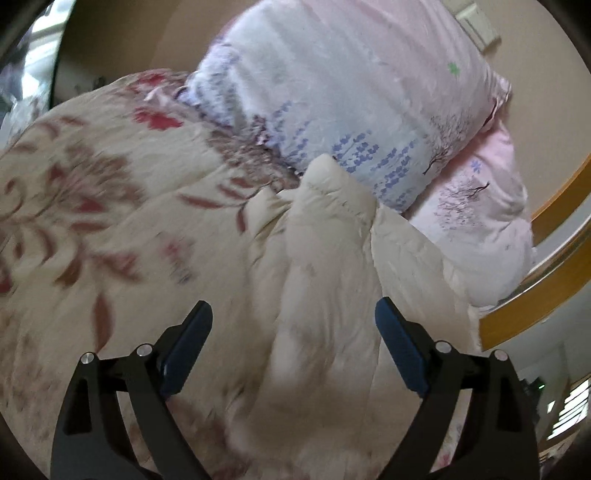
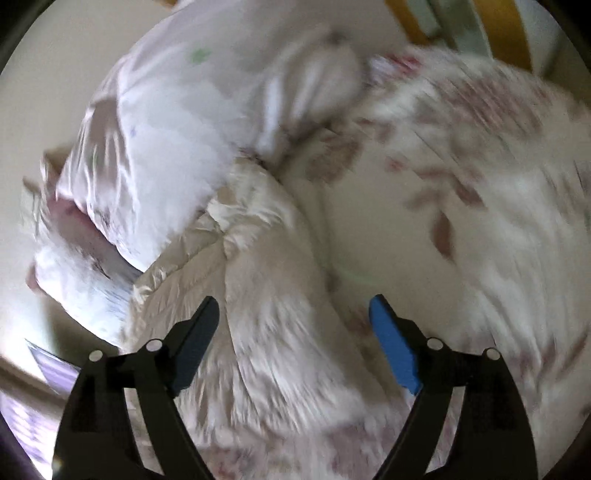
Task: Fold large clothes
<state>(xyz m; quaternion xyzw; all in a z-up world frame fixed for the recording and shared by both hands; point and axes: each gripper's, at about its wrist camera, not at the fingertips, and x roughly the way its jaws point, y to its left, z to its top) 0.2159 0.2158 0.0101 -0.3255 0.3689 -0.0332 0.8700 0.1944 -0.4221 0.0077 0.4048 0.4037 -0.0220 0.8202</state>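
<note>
A: Where is the quilt (image 1: 155, 206)?
B: On the bed. Its cream fold (image 1: 325, 206) runs straight ahead of my left gripper (image 1: 293, 325). Right gripper (image 2: 293, 325) likewise. Both released, holding nothing.

My right gripper (image 2: 293, 314) points down at a cream quilt (image 2: 266, 295) with its blue pads spread wide and nothing pinched between them. The quilt bunches into a thick ridge that runs up from between my fingers (image 2: 391, 343) toward a pale pink pillow (image 2: 166, 147) at upper left, and touches it. To the right lies a bedspread (image 2: 480, 184) with reddish-brown leaf shapes. A yellow wooden frame (image 2: 506, 29) shows at the top edge. The whole picture is blurred.
</note>
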